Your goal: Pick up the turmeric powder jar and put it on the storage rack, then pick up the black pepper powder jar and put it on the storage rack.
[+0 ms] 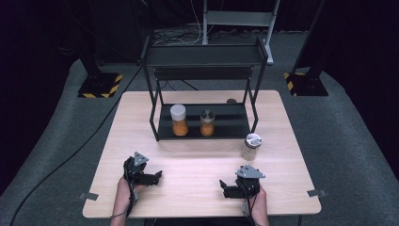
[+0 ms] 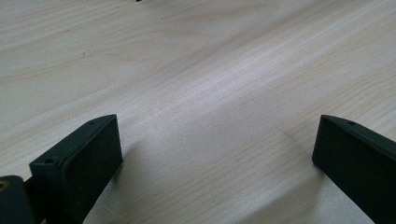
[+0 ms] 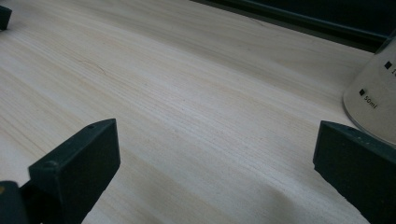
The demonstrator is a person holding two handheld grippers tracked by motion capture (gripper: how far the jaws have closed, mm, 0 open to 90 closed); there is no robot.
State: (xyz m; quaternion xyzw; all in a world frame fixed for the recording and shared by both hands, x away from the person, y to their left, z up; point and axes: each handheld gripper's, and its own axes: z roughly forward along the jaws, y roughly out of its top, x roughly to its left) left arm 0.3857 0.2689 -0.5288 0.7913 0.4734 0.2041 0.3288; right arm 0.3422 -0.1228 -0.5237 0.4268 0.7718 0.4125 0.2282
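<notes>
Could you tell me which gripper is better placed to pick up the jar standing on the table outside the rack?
Right: the right gripper sits just below the jar, jaws open.

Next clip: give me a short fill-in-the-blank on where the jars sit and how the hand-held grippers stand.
1. The number of jars standing on the black rack's bottom shelf is ____.
2. The jar with the white lid holds ____-coloured contents.
3. The pale jar with the metal lid stands on the table, nearest the ____ hand-held gripper.
4. The left hand-held gripper has its jaws ____, with nothing between them.

Missing words: two; orange; right; open
</notes>
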